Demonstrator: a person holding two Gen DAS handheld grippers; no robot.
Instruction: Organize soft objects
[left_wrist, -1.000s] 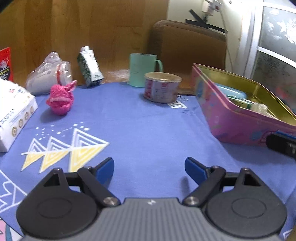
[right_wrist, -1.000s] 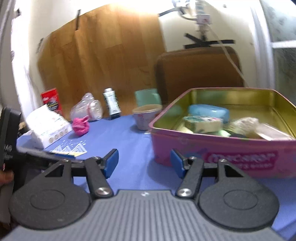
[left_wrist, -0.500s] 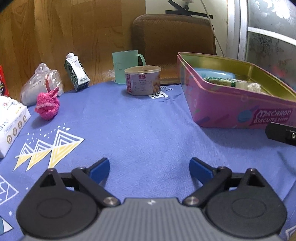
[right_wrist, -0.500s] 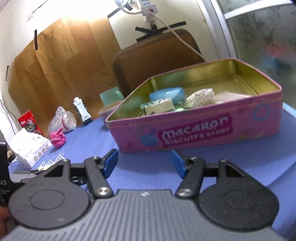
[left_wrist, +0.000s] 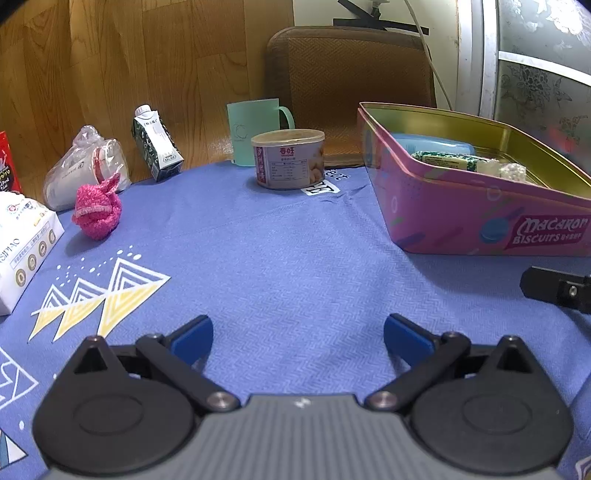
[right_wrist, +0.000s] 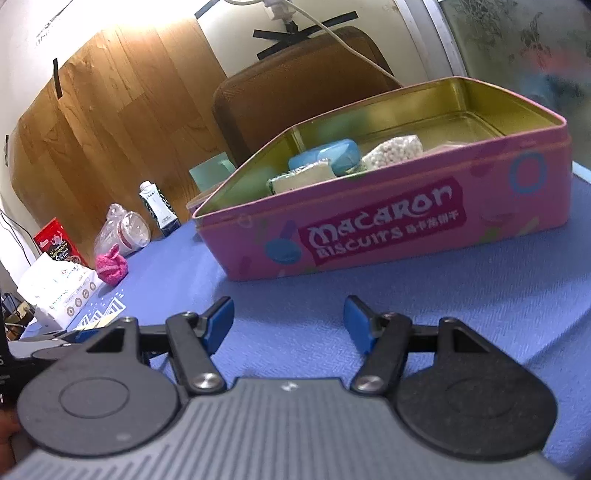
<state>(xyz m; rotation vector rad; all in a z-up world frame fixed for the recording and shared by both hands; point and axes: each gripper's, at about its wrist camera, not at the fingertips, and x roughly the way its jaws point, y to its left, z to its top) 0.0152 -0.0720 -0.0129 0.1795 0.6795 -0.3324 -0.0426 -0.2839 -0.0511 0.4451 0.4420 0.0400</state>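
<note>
**Both tools spread and empty over the blue cloth**

The left tool (left_wrist: 298, 338) hangs low over the blue cloth-covered surface (left_wrist: 295, 266), its blue-tipped fingers (left_wrist: 192, 341) spread wide with nothing between them. The right tool (right_wrist: 288, 325) is likewise spread and empty, just in front of the pink "Macaron Biscuits" tin (right_wrist: 388, 225).

The pink knitted pouch (left_wrist: 98, 212) lies on the cloth at the far left, well apart from both tools. It sits just in front of a clear plastic bag of paper cups (left_wrist: 79, 166) and beside a white box (left_wrist: 22, 243). A small dark milk carton (left_wrist: 157, 146) leans near the wooden back panel, with a mint-green mug (left_wrist: 255, 131) and a round lidded snack tub (left_wrist: 288, 158) further right; the tub stands in front of the mug.

The open tin (left_wrist: 461, 218) stands on the right side of the surface. Inside it are a blue case (right_wrist: 325, 155), a green-and-white wrapped packet (right_wrist: 301, 179) and a clear bag of small white beads (right_wrist: 393, 149), lying close together toward the left end.

From the right wrist view the pouch (right_wrist: 110, 264) appears far off to the left, beyond the left tool's body at the frame edge.
</note>
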